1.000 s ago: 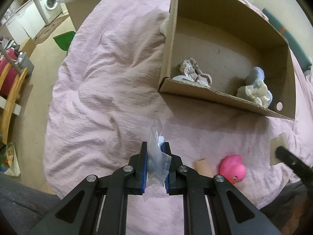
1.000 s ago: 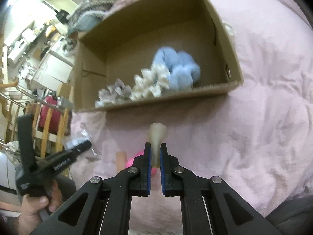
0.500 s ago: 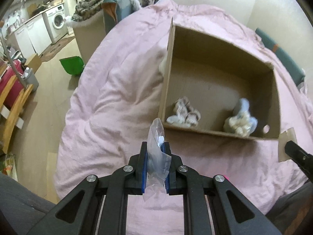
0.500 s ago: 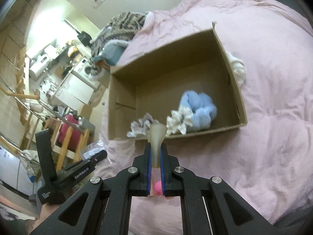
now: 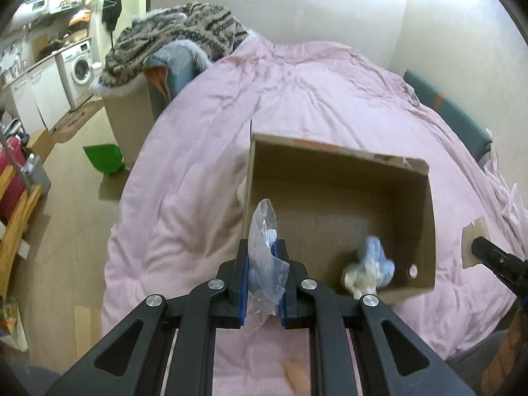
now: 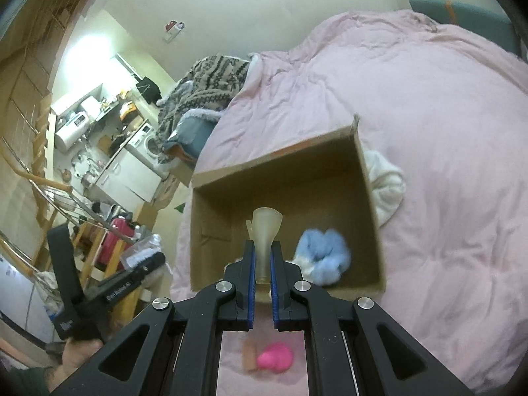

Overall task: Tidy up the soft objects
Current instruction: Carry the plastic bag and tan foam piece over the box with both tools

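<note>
An open cardboard box lies on a pink duvet. Inside it are a blue fluffy item and a pale frilly item. My left gripper is shut on a clear plastic bag, held above the box's near left corner. My right gripper is shut on a beige soft funnel-shaped piece, held above the box's near edge. A pink rubber duck and a tan block lie on the duvet below the right gripper.
A white cloth lies outside the box's right wall. A striped fuzzy blanket is piled at the bed's far left. Left of the bed is floor with a green dustpan, a washing machine and wooden chairs.
Both grippers have risen and tilted up with their loads, now higher over the box; the box looks smaller and more of the room shows. Both grips are unchanged.
</note>
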